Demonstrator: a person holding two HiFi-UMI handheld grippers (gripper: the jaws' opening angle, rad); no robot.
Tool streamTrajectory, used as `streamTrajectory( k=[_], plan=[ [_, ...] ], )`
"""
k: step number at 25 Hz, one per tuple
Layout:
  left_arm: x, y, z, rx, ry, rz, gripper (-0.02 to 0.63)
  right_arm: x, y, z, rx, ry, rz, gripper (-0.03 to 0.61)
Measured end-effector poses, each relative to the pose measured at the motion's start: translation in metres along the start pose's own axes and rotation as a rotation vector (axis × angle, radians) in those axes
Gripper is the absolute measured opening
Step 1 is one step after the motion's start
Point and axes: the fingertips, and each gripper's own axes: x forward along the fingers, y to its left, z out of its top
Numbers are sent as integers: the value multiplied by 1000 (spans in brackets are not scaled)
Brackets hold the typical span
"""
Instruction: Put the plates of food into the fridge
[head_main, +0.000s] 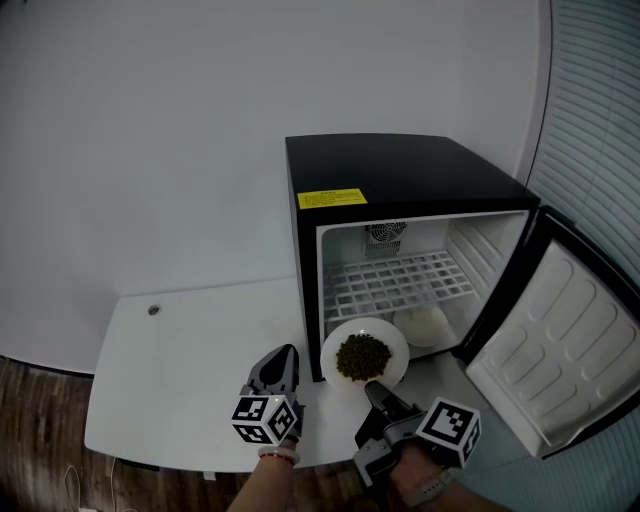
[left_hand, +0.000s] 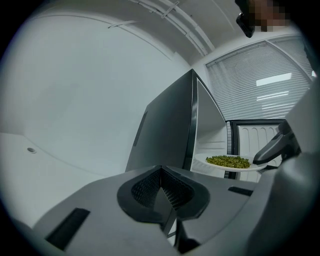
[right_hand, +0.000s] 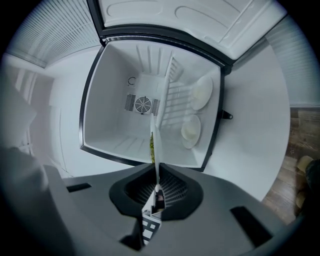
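A white plate of green food (head_main: 365, 355) hangs level just in front of the open black fridge (head_main: 400, 165), below its wire shelf (head_main: 395, 282). My right gripper (head_main: 377, 388) is shut on the plate's near rim. In the right gripper view the plate (right_hand: 155, 142) shows edge-on, its rim pinched in the right gripper (right_hand: 157, 188). On the fridge floor lies another white plate (head_main: 425, 325); the right gripper view shows two pale plates (right_hand: 201, 92) (right_hand: 191, 128) there. My left gripper (head_main: 285, 358) hovers left of the fridge, shut on nothing (left_hand: 162, 172), and its view shows the held plate (left_hand: 230, 162).
The fridge door (head_main: 555, 345) stands swung open to the right. The fridge sits on a white table (head_main: 190, 360) whose front edge is close to my hands, with wooden floor (head_main: 40, 430) below. A small round hole (head_main: 153, 310) marks the tabletop at the left.
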Motion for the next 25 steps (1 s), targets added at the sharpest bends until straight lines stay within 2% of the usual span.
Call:
streamTrajectory(
  k=[12,21,25],
  plan=[
    [20,2,19,29,-16,0,8,33,22,34,4,-32,27,17],
    [35,6,20,36,-20,12,8,68,22,52,83,-23,25,17],
    [39,5,20,41,-18,18,8,83,23,60,87,-14,17,17]
  ],
)
